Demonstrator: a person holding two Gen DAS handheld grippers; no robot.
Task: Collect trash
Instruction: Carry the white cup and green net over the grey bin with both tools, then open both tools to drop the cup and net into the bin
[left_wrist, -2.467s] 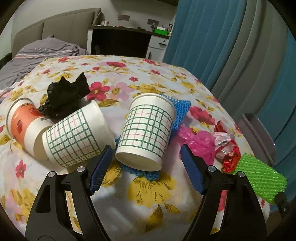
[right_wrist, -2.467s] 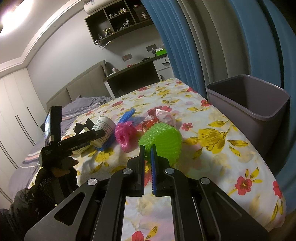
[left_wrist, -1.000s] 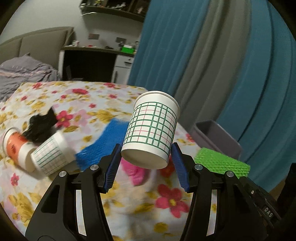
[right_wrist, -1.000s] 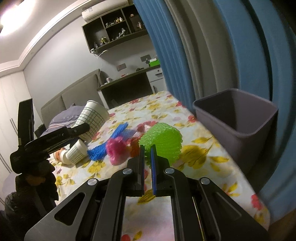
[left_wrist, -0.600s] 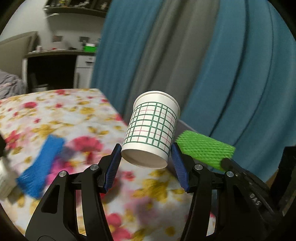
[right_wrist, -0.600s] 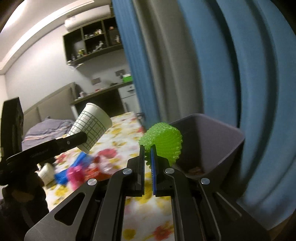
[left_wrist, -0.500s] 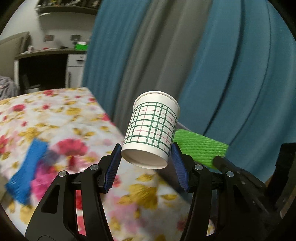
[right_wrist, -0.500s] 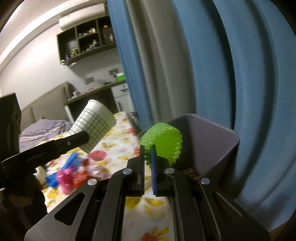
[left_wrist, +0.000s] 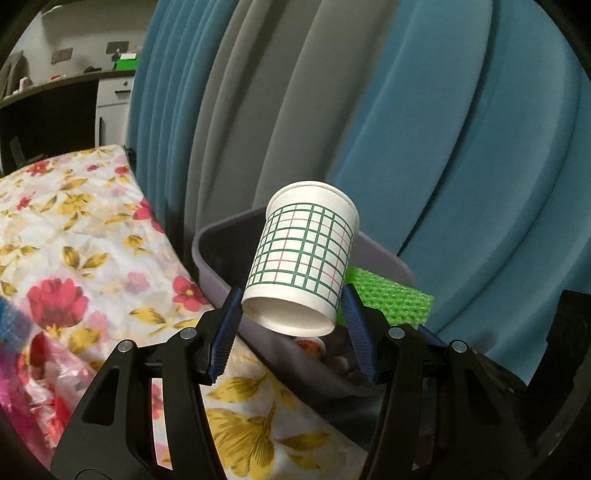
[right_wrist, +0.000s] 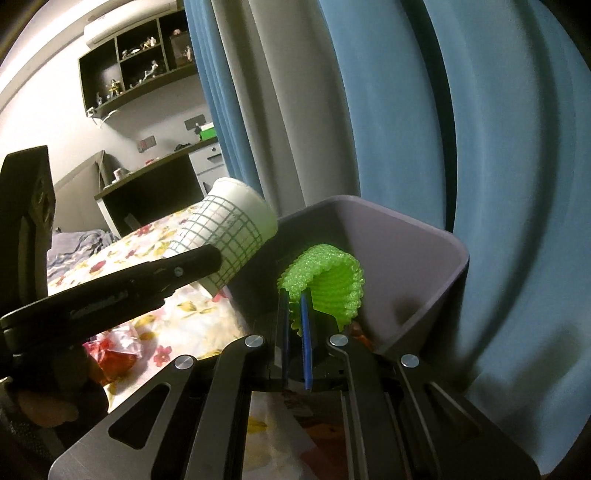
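No legible writing: green-checked paper cup (left_wrist: 303, 258) above grey bin (left_wrist: 221, 273)

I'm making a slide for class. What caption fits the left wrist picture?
Left gripper holding a checked paper cup over the grey bin, green foam net beside it.

White paper cup (left_wrist: 306, 258) gridded green and red; neon-green foam net (right_wrist: 328, 280); grey-purple bin (right_wrist: 406, 251); blue-grey curtains (left_wrist: 461, 129); floral bedspread (left_wrist: 74, 240).

Blue-grey curtains (left_wrist: 388, 110), floral bedspread (left_wrist: 74, 236), wall shelf (right_wrist: 140, 70)
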